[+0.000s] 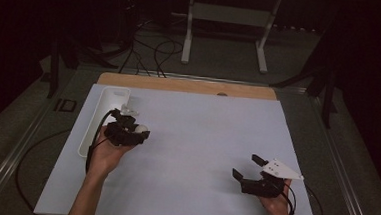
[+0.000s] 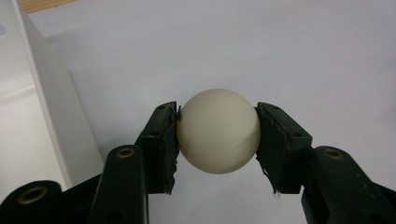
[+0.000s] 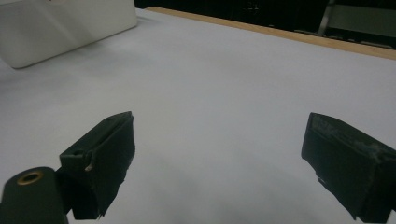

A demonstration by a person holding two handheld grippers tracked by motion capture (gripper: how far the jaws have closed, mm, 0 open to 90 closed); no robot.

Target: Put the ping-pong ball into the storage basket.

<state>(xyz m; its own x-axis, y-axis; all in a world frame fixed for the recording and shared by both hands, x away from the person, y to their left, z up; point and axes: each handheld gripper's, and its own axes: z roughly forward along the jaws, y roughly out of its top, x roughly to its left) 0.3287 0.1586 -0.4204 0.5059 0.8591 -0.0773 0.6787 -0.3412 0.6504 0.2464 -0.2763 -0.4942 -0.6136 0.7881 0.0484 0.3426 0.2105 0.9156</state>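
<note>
Room: a dark space is seen beyond the table, with cables on the floor (image 1: 152, 50) and a white metal frame (image 1: 229, 19) standing at the far side.
Surface: a white sheet (image 1: 201, 138) is laid over the table; a strip of bare wood (image 1: 190, 85) is left showing along the far edge.
Tray: a long white tray (image 1: 103, 113) is placed at the left side of the sheet, its length running away from the person; its wall is seen at the left in the left gripper view (image 2: 42, 107) and at the upper left in the right gripper view (image 3: 65, 23).
Ball: a cream-white ball (image 2: 218, 130) is held between the two black pads of the left tongs, above the sheet and just beside the tray's right wall; in the high view it is seen as a pale spot at the tong tips (image 1: 141, 129).
Left gripper (image 1: 136, 132): it is closed on the ball, a pad pressed against each side; it is carried by the left hand (image 1: 106, 155) near the tray.
Right gripper (image 1: 246, 166): its jaws are spread wide with nothing between them; in its own view the two pads (image 3: 105, 149) are seen well apart over bare sheet. It is held by the right hand (image 1: 275, 203) at the near right of the sheet, well apart from the ball and tray.
Grey plate: a grey three-cornered plate (image 1: 280, 169) is seen on top of the right tongs.
</note>
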